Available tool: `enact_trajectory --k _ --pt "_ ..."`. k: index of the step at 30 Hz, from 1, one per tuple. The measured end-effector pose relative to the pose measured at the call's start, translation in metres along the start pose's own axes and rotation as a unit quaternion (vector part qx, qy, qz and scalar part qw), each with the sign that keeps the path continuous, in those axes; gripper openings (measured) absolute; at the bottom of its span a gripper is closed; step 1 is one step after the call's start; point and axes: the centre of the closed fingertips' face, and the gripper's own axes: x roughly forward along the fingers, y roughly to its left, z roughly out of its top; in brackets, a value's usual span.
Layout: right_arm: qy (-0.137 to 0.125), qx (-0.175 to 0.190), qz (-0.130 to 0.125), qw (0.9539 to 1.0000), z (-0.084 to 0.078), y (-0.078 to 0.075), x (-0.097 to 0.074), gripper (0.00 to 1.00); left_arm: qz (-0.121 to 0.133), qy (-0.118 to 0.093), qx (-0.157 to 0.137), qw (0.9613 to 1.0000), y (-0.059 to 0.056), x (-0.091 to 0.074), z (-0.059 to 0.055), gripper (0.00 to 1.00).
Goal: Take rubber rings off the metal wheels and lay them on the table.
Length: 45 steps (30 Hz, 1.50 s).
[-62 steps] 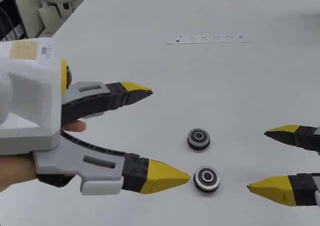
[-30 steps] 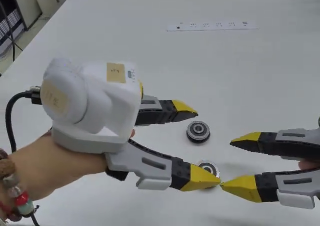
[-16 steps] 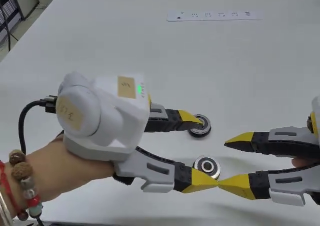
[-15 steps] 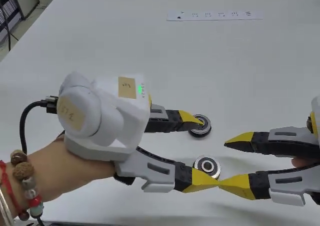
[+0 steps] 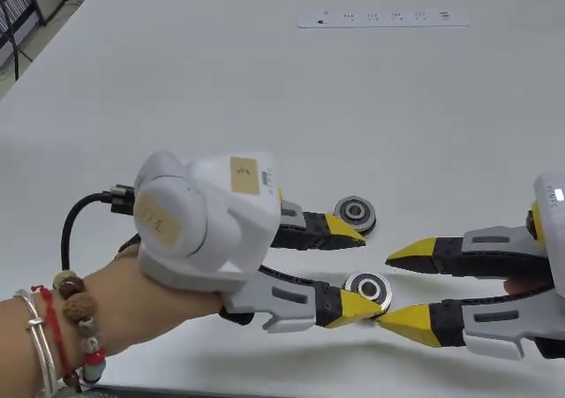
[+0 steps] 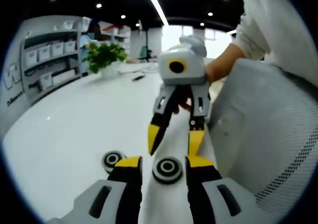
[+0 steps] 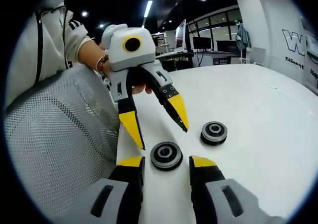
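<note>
Two grippers, jaws spread wide: left gripper (image 5: 371,272), right gripper (image 5: 383,287). Near wheel (image 5: 368,287) on table (image 5: 221,80) between both pairs of jaws, rubber ring (image 7: 154,156) on. Far wheel (image 5: 355,213) just past left gripper's farther jaw.

A white table (image 5: 265,89) carries a power strip (image 5: 382,18); shelves (image 6: 47,67), a plant (image 6: 103,55) and ceiling lights (image 6: 154,3) stand beyond.
</note>
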Motion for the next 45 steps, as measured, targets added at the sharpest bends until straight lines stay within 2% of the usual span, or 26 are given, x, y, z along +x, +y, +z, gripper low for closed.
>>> enact_trajectory --k 3,11,17,20,23,26,32,38,42,45 --pt "-0.001 0.003 0.002 1.0000 -0.001 0.001 0.001 0.31 0.008 -0.004 0.001 1.0000 0.002 0.000 0.000 0.33" --pt "0.003 -0.007 0.000 1.0000 -0.005 0.000 0.003 0.26 0.010 -0.010 -0.006 0.9999 0.002 0.003 -0.002 0.25" --pt "0.004 -0.013 0.000 0.9999 -0.006 0.000 0.004 0.25 0.003 -0.009 -0.004 1.0000 -0.003 0.006 -0.005 0.21" --pt "0.002 -0.015 0.001 0.9999 -0.006 0.000 0.004 0.25 -0.002 -0.003 0.001 1.0000 -0.007 0.009 -0.009 0.19" --pt "0.002 -0.016 0.002 0.9999 -0.007 0.000 0.005 0.24 0.006 0.016 0.022 0.9996 -0.004 0.011 -0.016 0.19" --pt "0.002 -0.021 0.000 0.9998 -0.008 0.000 0.008 0.24 0.006 0.012 0.020 0.9997 -0.004 0.011 -0.015 0.19" --pt "-0.004 -0.023 -0.001 0.9997 -0.008 -0.002 0.008 0.24 0.002 0.004 0.038 0.9993 -0.008 0.012 -0.014 0.15" --pt "-0.008 -0.029 -0.002 0.9995 -0.009 -0.005 0.007 0.24 0.004 -0.002 0.038 0.9993 -0.006 0.012 -0.016 0.15" --pt "-0.020 -0.029 -0.007 0.9994 -0.007 -0.009 0.007 0.29 0.005 -0.006 0.039 0.9992 -0.005 0.012 -0.017 0.15" --pt "-0.025 -0.031 -0.004 0.9992 -0.006 -0.009 0.008 0.28 0.007 -0.007 0.041 0.9991 -0.004 0.013 -0.017 0.15"
